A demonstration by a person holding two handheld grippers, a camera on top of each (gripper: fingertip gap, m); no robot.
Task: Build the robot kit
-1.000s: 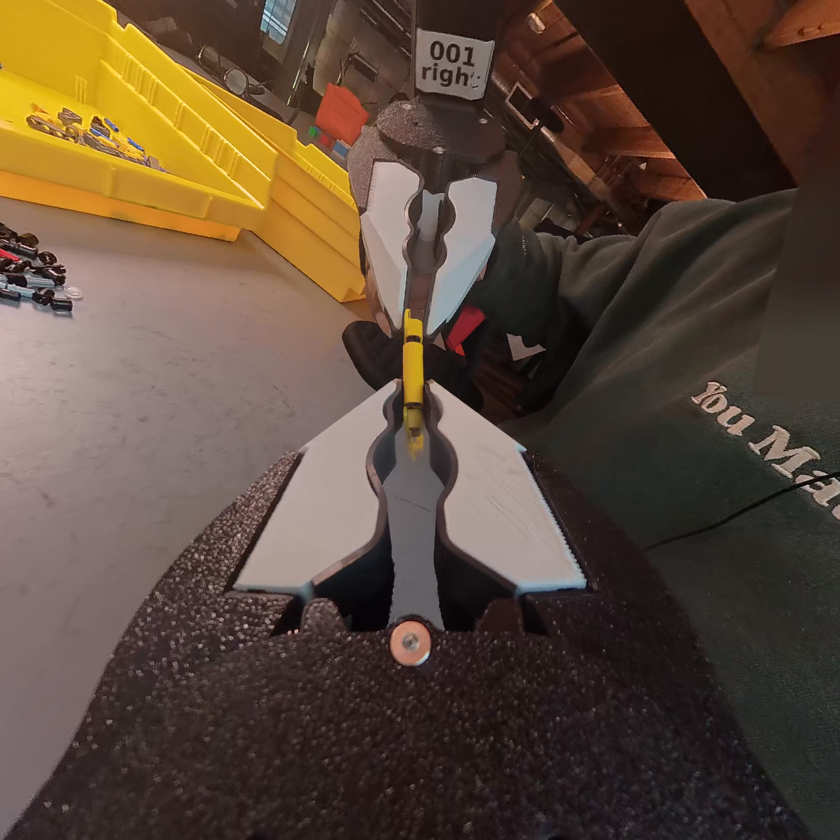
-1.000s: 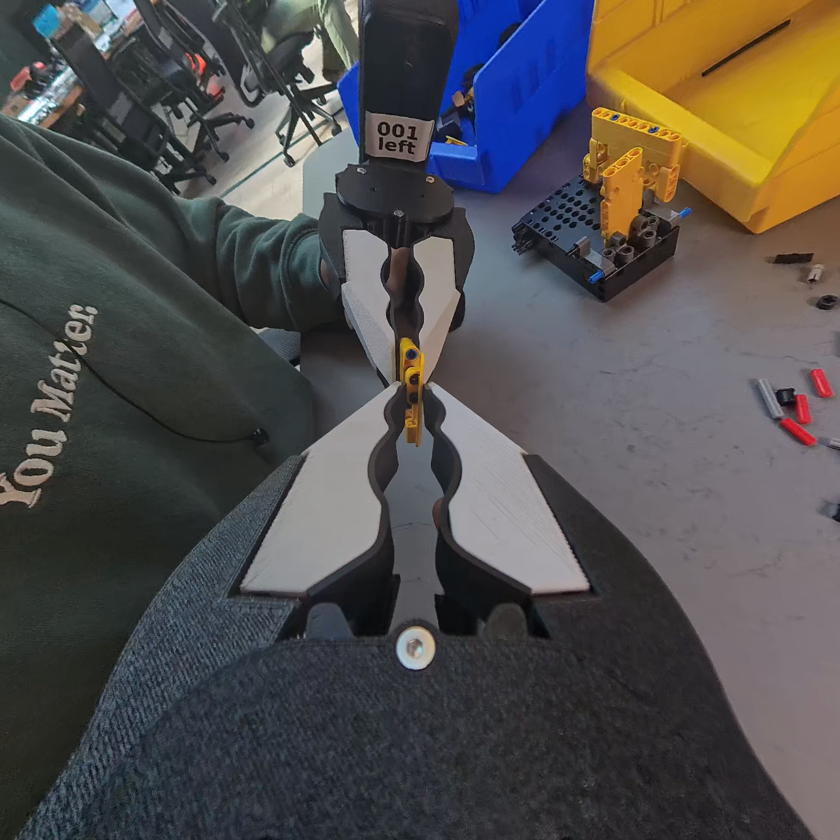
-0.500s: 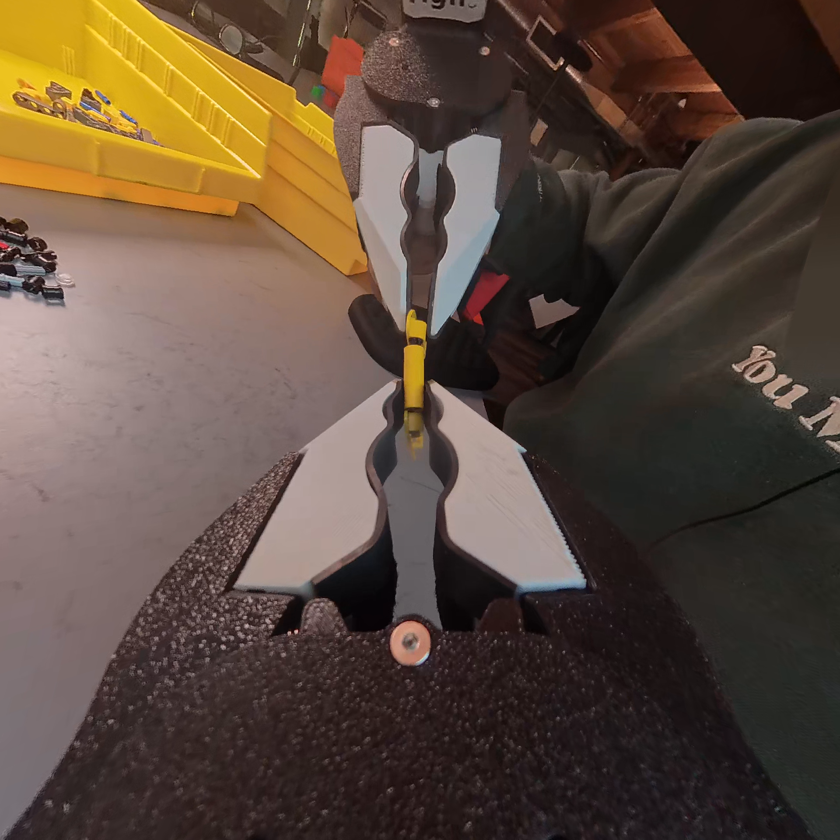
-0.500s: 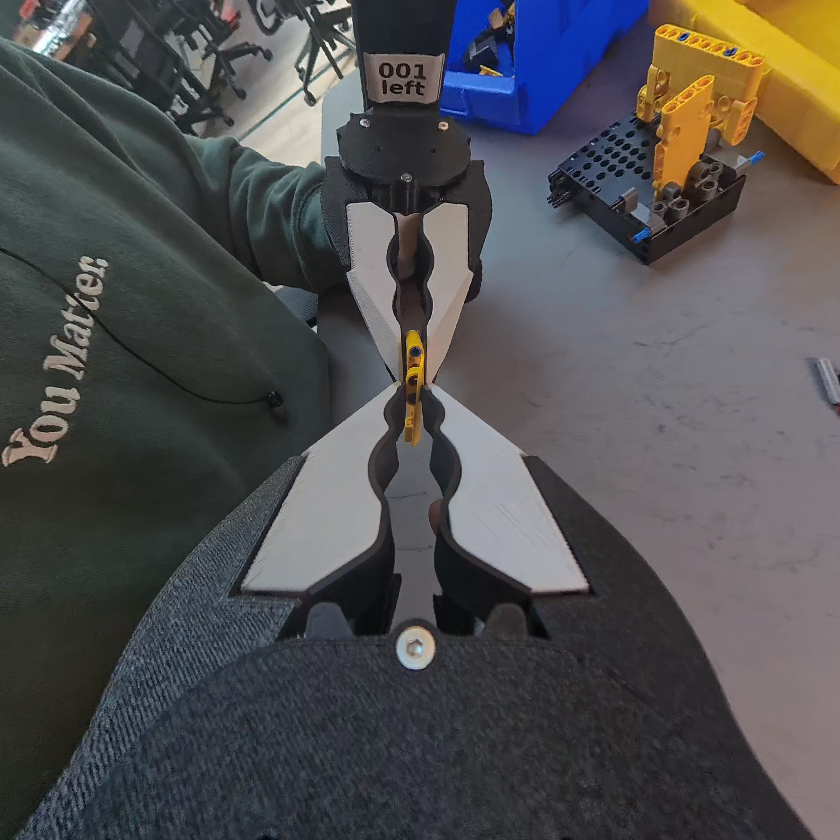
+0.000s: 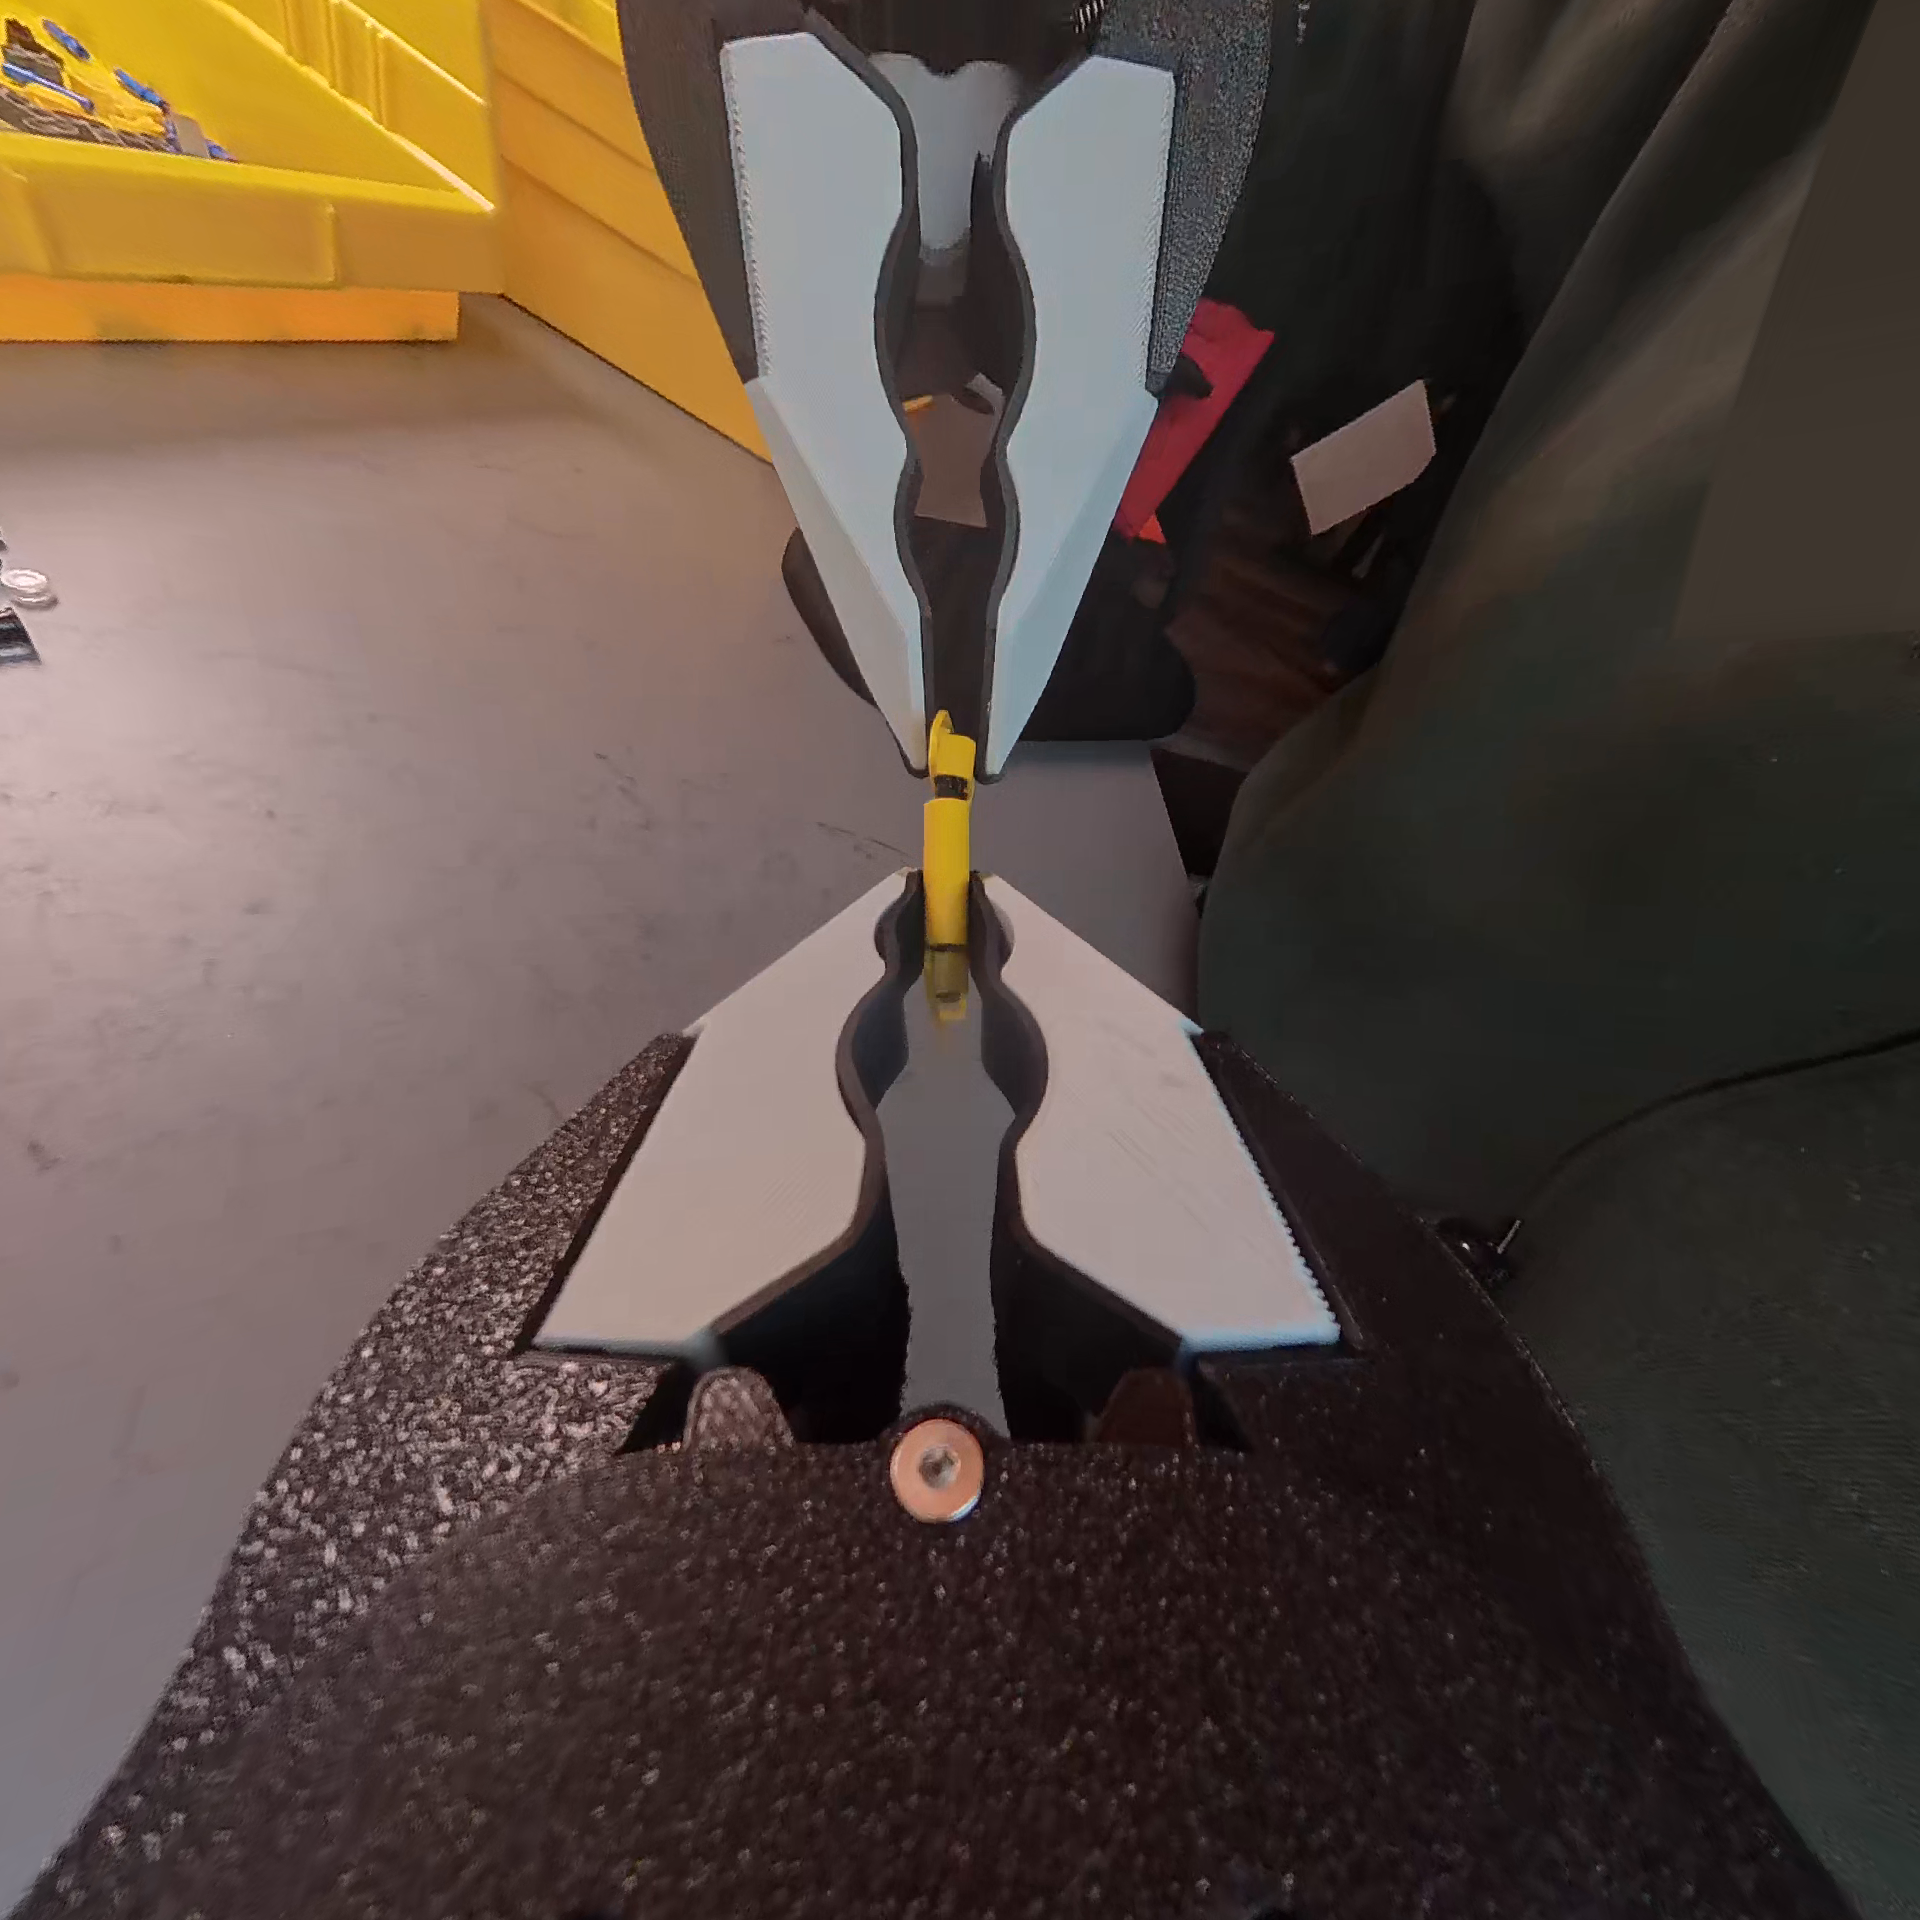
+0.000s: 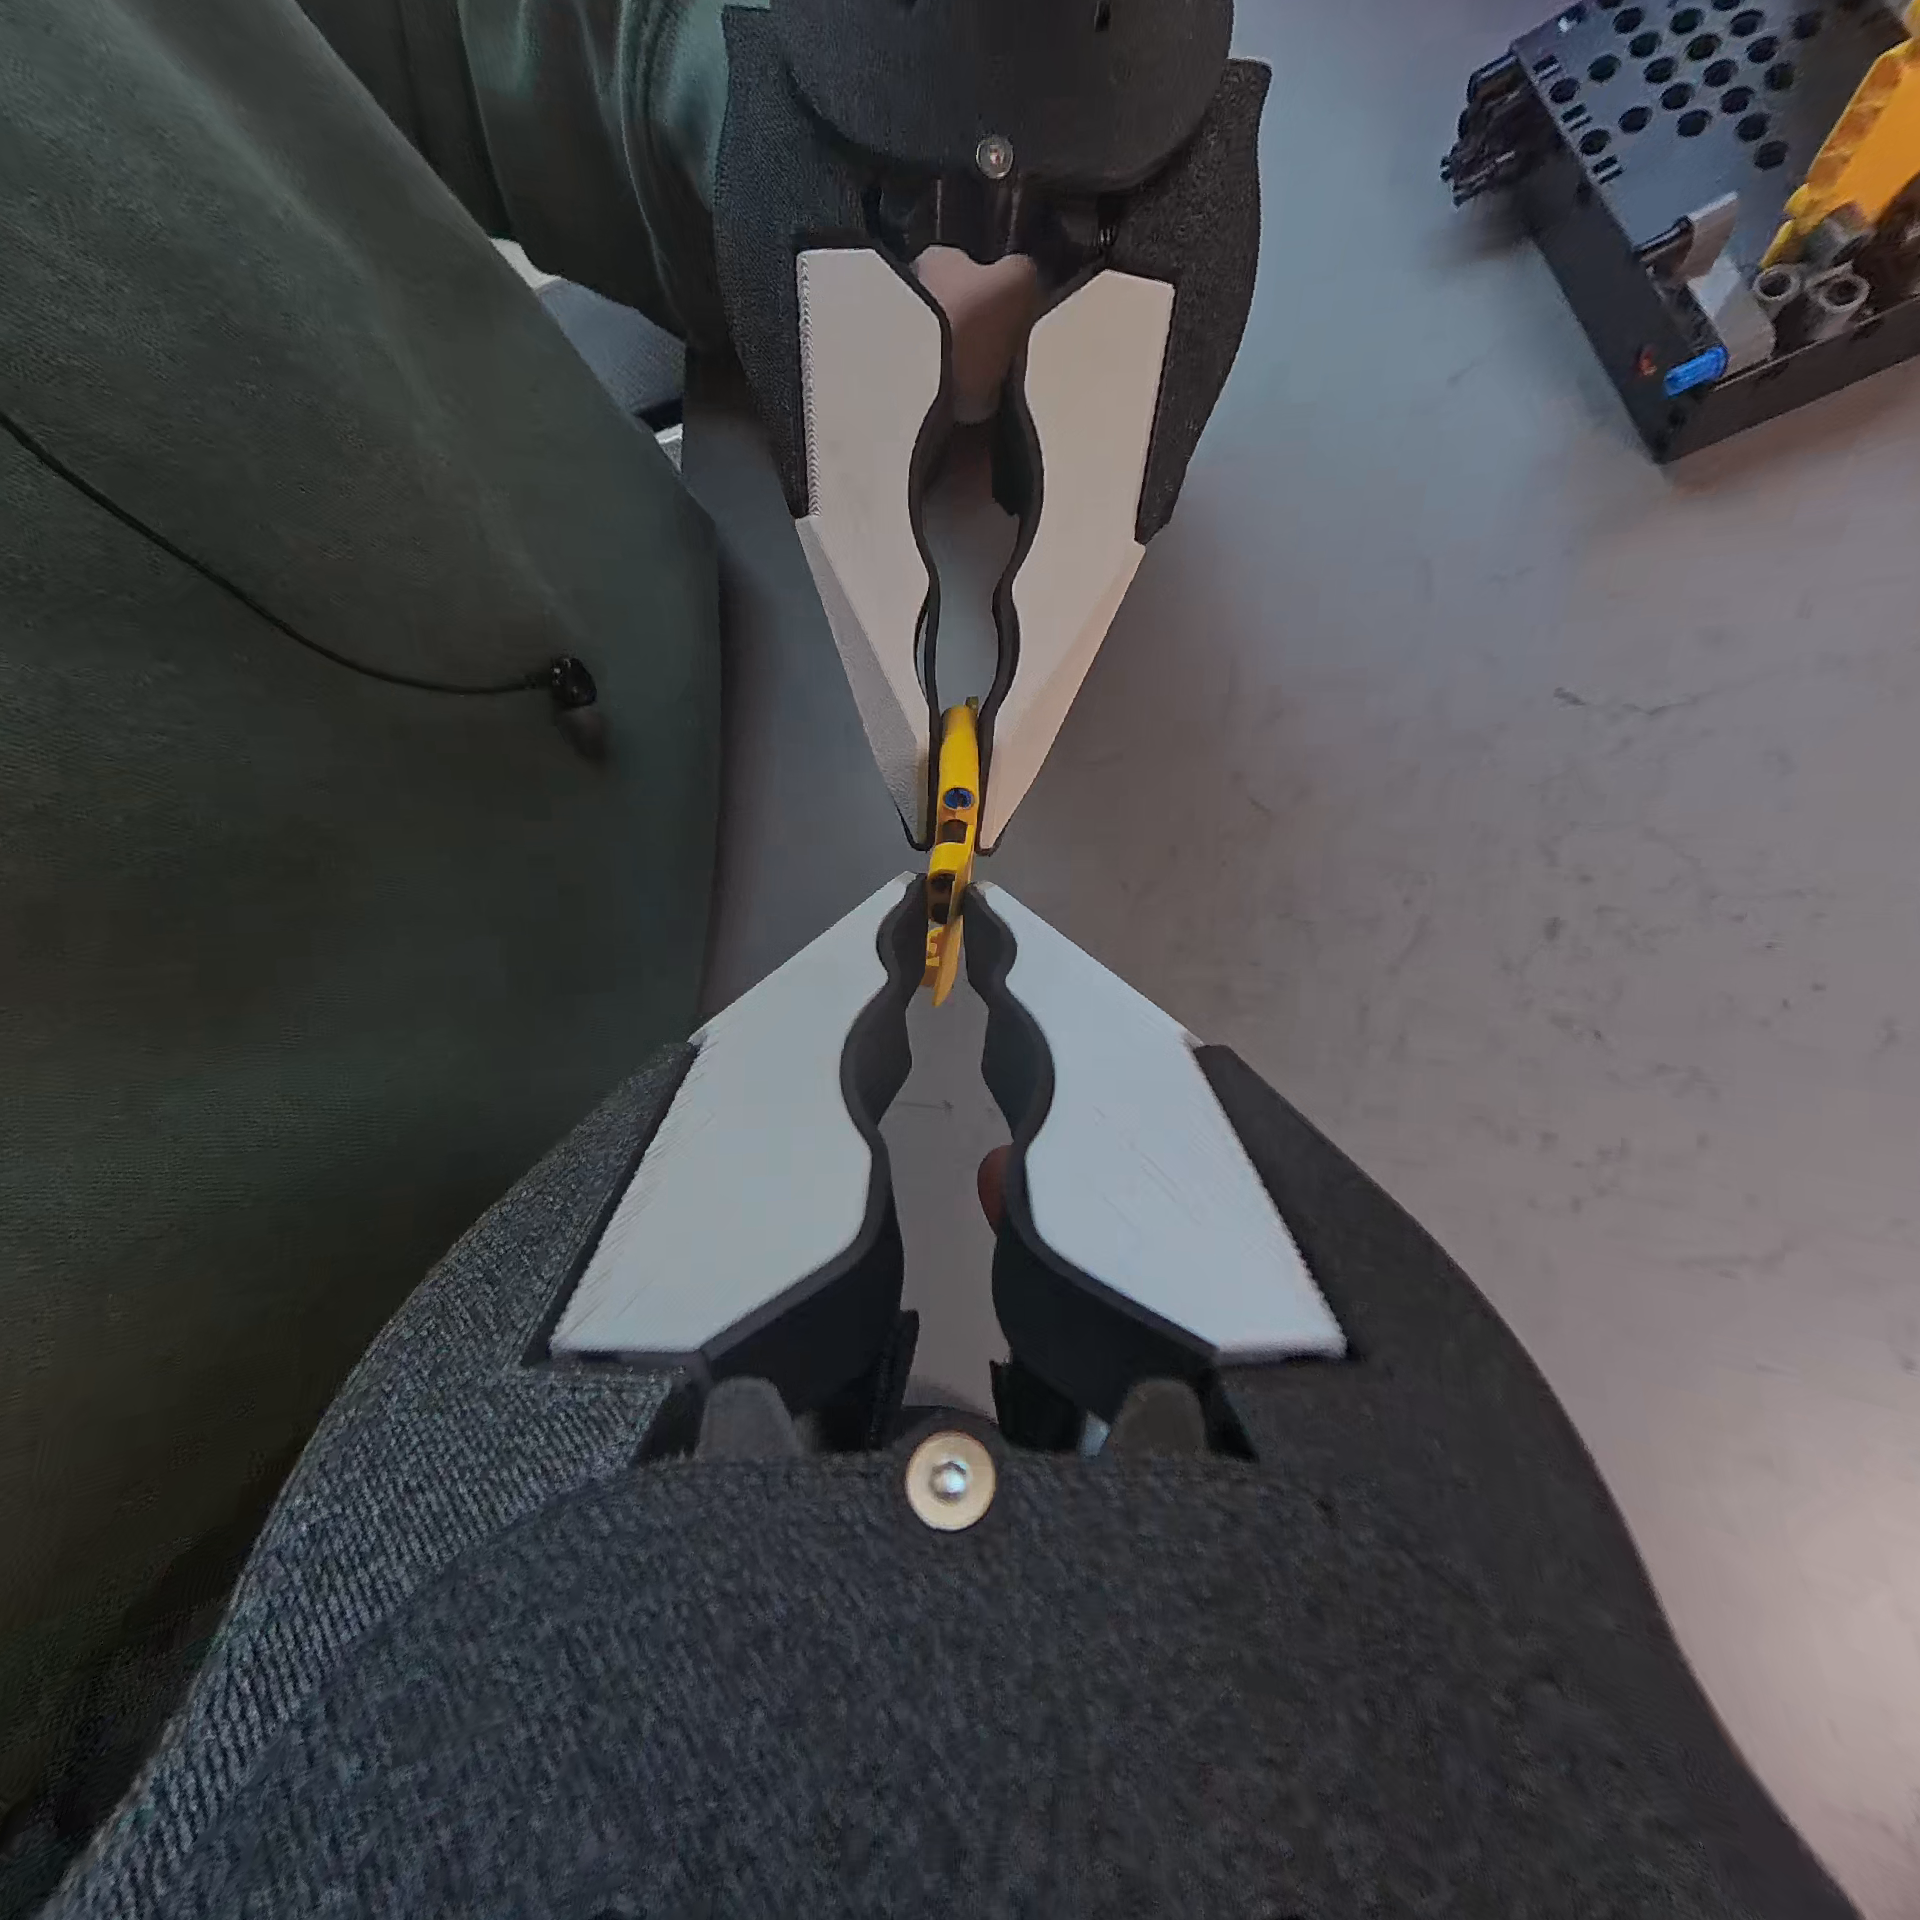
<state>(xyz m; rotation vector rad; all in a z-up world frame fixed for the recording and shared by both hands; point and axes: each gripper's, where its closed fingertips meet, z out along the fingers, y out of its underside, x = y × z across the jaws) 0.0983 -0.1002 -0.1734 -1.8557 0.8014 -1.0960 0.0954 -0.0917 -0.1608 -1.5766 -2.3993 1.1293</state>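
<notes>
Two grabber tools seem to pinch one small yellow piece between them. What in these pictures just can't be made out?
- Yellow piece: its ends sit inside the fingertips of the left gripper and right gripper, so its full shape is hidden in both views.
- Yellow bin, left wrist view: its small contents are blurred and cut by the edge.
- Black perforated plate, right wrist view: cut off by the frame edge.

Two tools, one yellow beam, two yellow bins.

Both wrist cams sat low over the grey tabletop, facing each other close up, sharing the yellow beam pinched between opposing fingertips.
</notes>
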